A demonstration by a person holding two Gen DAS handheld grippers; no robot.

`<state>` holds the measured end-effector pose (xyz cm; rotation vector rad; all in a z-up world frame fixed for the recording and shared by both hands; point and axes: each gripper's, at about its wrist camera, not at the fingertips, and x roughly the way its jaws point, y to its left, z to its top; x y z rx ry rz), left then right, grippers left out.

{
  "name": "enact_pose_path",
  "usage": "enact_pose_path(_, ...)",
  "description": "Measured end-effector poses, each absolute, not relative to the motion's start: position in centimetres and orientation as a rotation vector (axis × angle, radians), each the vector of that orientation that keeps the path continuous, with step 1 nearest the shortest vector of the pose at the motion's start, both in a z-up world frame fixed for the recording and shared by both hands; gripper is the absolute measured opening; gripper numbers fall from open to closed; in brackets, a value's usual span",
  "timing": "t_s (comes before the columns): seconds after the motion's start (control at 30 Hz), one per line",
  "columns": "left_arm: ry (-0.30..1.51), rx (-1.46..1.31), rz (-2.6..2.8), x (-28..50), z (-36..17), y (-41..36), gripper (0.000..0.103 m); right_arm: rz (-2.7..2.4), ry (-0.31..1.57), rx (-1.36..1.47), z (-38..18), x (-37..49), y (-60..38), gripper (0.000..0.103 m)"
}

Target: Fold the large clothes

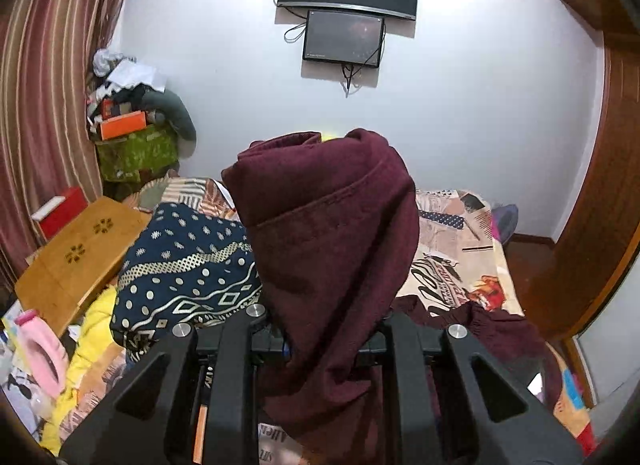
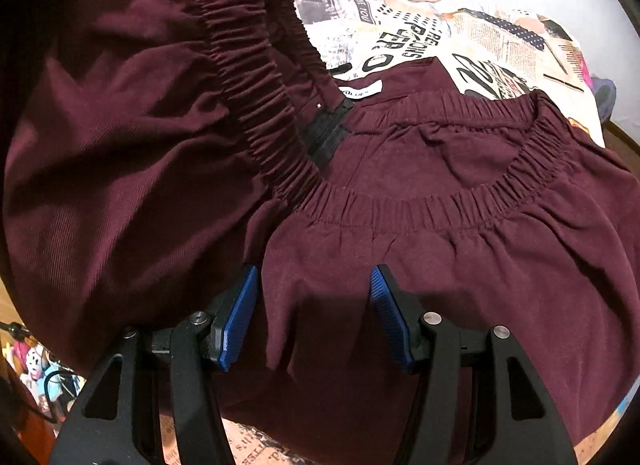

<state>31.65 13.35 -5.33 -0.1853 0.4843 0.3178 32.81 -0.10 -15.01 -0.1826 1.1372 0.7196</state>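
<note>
Maroon cloth on a newsprint-patterned bedsheet

The garment (image 1: 332, 225) draped over the claw is plain dark maroon, with a white label (image 2: 360, 89) and a black zip (image 2: 328, 133) beyond the other claw's blue pads (image 2: 240, 317). Left of it lies a navy blanket (image 1: 188, 265) with cream dots and diamonds, a tan wooden board (image 1: 76, 253), a red box (image 1: 60, 209) and maroon curtains (image 1: 44, 77) with cream stripes.

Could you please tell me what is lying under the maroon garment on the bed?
Under the maroon garment lies a bedsheet printed with newspaper-style lettering and pictures, showing past the elastic waistband. Whatever else sits beneath the cloth is covered and cannot be seen.
</note>
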Motion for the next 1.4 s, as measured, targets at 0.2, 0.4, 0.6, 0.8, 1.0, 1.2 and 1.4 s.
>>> enact_pose_path(0.2, 0.473, -0.16, 0.244, 33.0, -4.4, 10.1, 0.018, 0.678, 1.132, -0.114, -13.3, 33.6, -4.3, 0.054)
enact_pose_path(0.4, 0.494, -0.103, 0.094, 35.3, -4.3, 3.2, 0.018, 0.519, 1.029, -0.151, -10.8, 33.3, -11.1, 0.054)
enact_pose_path(0.6, 0.604, -0.051, -0.094, 37.8, -7.0, -4.4, 0.018, 0.407, 1.028, -0.045, -10.7, 33.4, -18.2, 0.054)
enact_pose_path(0.8, 0.784, 0.013, -0.212, 39.0, -12.7, -10.0, 0.02, 0.276, 1.036, -0.032, -11.5, 33.0, -23.3, 0.054)
enact_pose_path(1.0, 0.838, 0.131, -0.217, 38.5, -15.3, -12.5, 0.036, 0.203, 1.066, -0.015, -12.7, 31.9, -26.7, 0.054)
enact_pose_path(1.2, 0.869, 0.129, -0.296, 37.0, -14.6, -11.7, 0.069, 0.191, 1.026, 0.041, -10.7, 31.1, -28.7, 0.054)
enact_pose_path(1.4, 0.811, 0.206, -0.293, 34.0, -13.2, -10.9, 0.086, 0.229, 0.955, 0.041, -8.5, 30.0, -27.5, 0.054)
